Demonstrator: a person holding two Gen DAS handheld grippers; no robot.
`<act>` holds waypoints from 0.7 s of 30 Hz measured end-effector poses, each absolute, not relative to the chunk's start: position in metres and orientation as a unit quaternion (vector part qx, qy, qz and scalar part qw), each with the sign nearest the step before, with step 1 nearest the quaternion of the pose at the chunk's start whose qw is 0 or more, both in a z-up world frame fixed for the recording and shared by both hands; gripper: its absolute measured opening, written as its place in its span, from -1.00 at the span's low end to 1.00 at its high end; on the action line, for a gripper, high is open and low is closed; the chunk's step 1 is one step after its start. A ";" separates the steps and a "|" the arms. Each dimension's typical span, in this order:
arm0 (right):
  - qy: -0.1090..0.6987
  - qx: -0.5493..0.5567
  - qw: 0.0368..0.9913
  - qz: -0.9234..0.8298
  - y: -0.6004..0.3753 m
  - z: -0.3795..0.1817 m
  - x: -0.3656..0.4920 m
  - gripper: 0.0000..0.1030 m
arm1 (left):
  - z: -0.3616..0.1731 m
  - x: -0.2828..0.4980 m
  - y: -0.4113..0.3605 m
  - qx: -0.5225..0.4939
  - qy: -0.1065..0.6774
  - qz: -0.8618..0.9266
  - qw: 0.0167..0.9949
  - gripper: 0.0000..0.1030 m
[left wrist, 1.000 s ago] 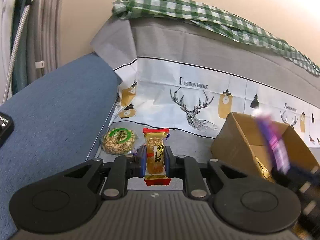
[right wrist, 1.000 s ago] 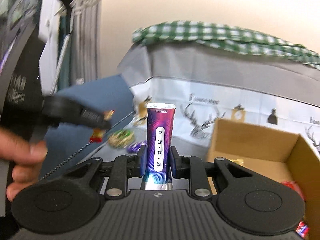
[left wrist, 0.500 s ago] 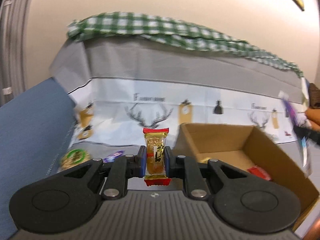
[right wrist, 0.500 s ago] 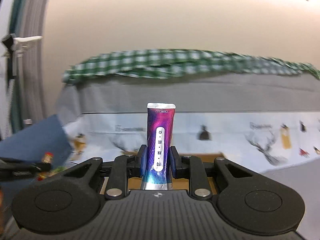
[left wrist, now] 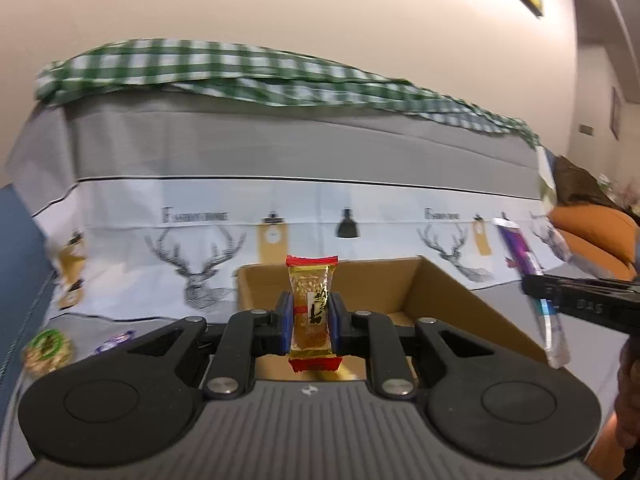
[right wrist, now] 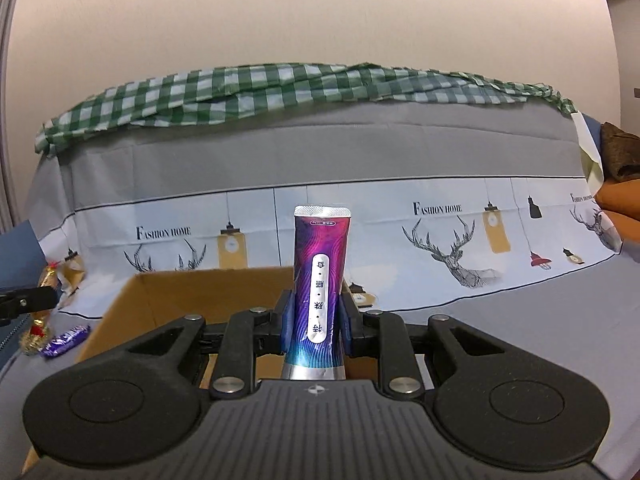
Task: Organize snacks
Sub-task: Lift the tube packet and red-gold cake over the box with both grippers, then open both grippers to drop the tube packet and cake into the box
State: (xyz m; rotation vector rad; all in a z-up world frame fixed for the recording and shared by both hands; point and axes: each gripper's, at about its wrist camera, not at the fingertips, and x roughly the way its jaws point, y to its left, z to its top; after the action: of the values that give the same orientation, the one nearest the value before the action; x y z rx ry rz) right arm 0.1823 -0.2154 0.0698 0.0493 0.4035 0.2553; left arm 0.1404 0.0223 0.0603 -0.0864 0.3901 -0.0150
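My left gripper is shut on a gold snack packet with red ends, held upright in front of the open cardboard box. My right gripper is shut on a tall purple snack sachet, also upright, over the same cardboard box. In the left wrist view the right gripper and its purple sachet show at the right edge. In the right wrist view the left gripper with the gold packet shows at the far left.
A round green-labelled snack and a small purple candy lie on the grey sofa cover left of the box; the purple candy also shows in the right wrist view. A green checked cloth drapes the backrest. An orange cushion sits at right.
Both grippers have swung to the right with their snacks still held. The box now sits straight ahead of each gripper, and the blue armrest has slid out to the left.
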 end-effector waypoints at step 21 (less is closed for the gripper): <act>0.213 0.015 0.969 0.125 -0.197 0.066 0.194 -0.53 | 0.046 0.173 -0.005 -0.046 0.204 -0.060 0.976 -0.62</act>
State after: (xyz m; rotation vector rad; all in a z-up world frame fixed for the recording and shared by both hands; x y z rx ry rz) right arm 0.1943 -0.1966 0.0661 0.0305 0.4302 0.2528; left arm 0.1733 -0.0045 0.0463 -0.0933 0.4121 -0.1201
